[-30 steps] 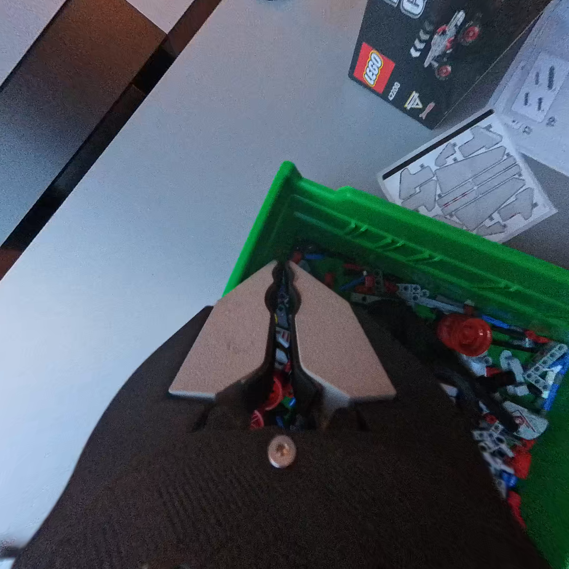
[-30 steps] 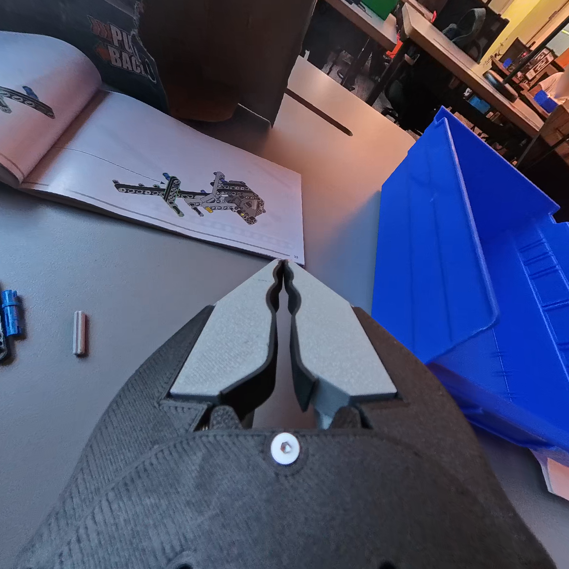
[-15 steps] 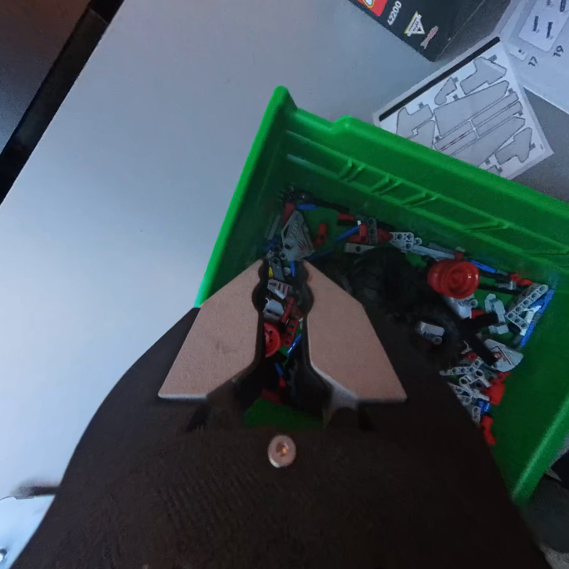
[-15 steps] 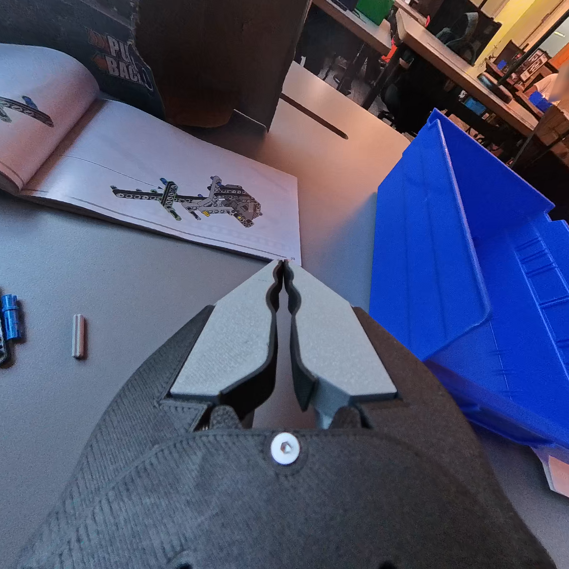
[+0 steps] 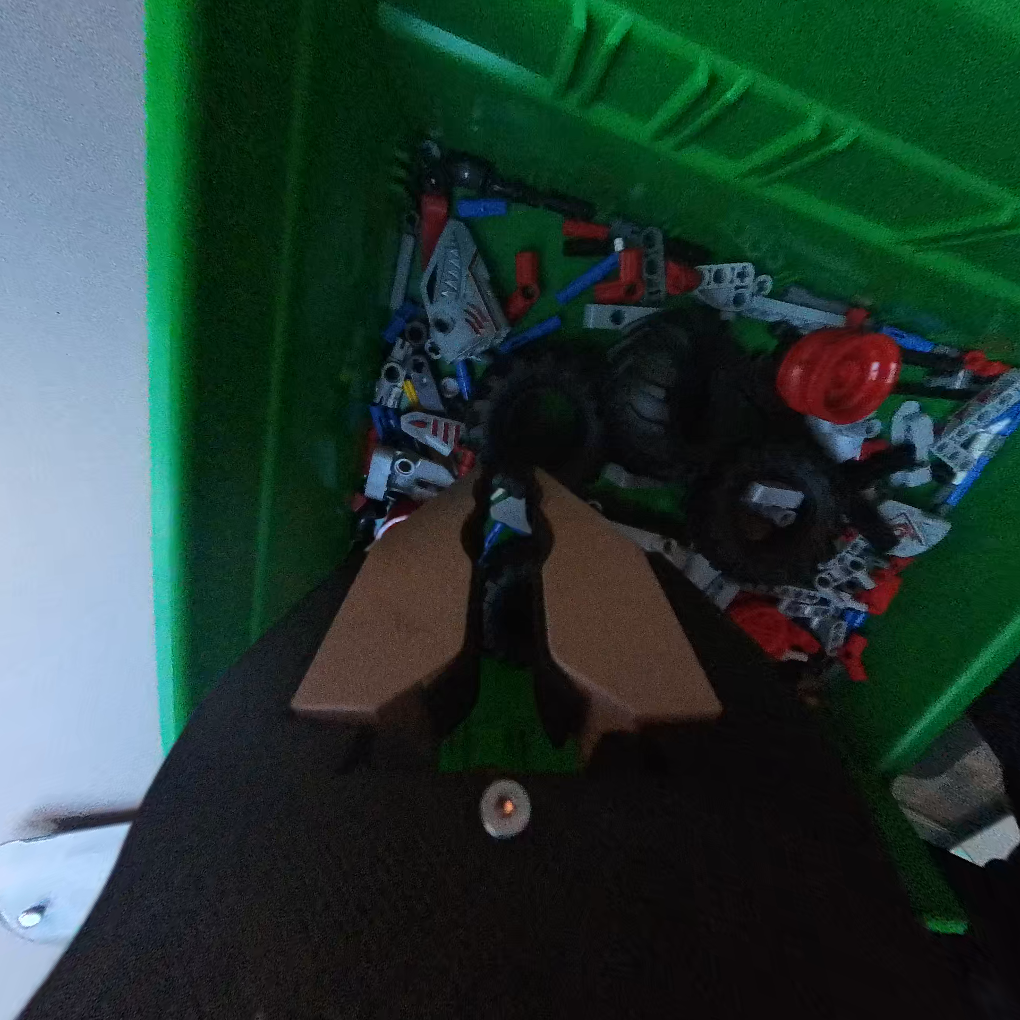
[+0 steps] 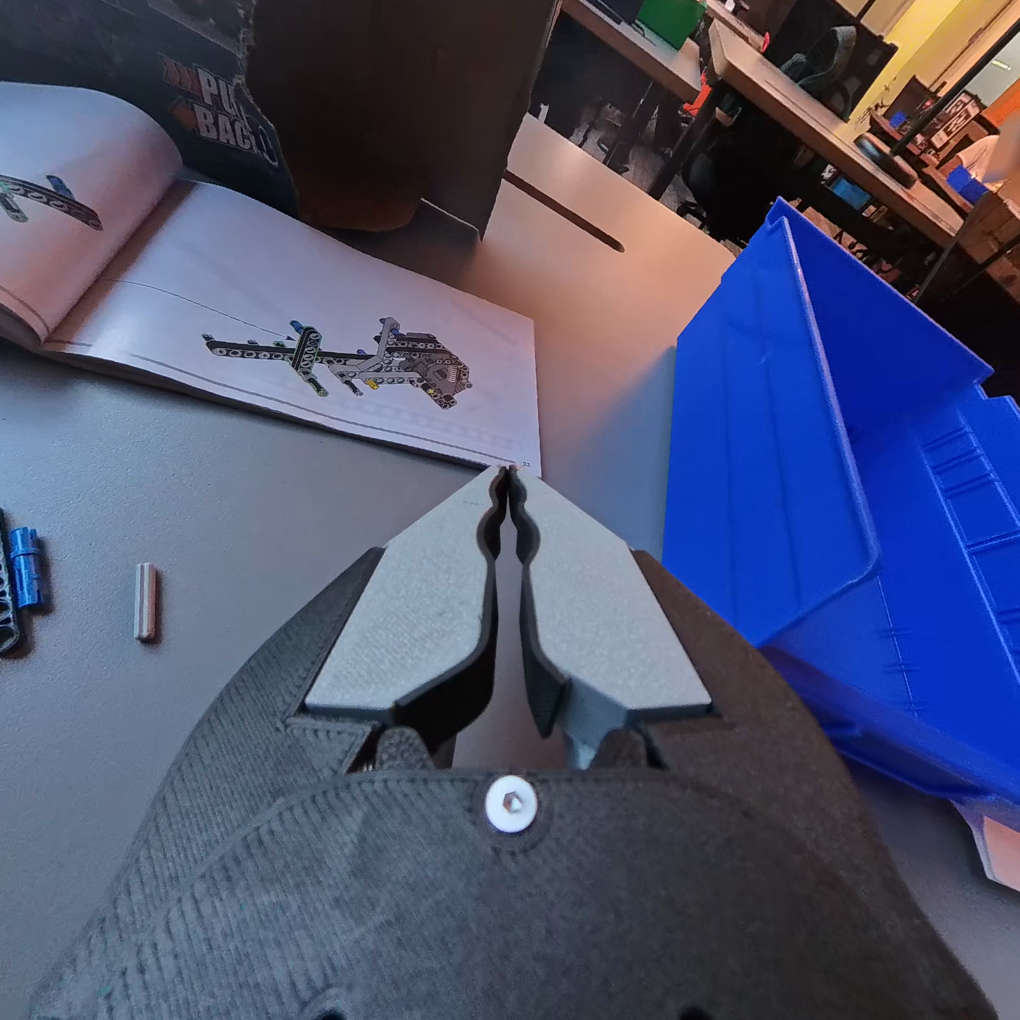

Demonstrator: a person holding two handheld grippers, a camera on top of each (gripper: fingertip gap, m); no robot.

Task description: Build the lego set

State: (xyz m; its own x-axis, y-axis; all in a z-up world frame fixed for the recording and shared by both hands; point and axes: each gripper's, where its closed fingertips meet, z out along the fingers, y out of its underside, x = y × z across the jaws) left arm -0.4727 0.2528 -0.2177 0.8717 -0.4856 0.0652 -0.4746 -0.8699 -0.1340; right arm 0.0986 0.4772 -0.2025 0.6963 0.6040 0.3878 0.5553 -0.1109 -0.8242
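A green bin holds a pile of loose lego pieces: several black tyres, a red wheel hub, a grey printed panel, and red, blue and grey pins and beams. My left gripper is inside the bin just above the pile, near its left wall, jaws a little apart with nothing in them. My right gripper is shut and empty over the grey table, its tips at the corner of the open instruction booklet. A grey axle, a blue pin and a black beam lie to its left.
A blue bin stands close to the right of my right gripper. The dark set box stands behind the booklet. White table lies to the left of the green bin. Desks and chairs fill the far background. The grey axle is closer to my right gripper, around 11 cm from its tips; the left tips are 55 cm off.
My left gripper has moved forward and down into the green bin, close to the pieces, and its jaws have parted. My right gripper has stayed shut and barely moved.
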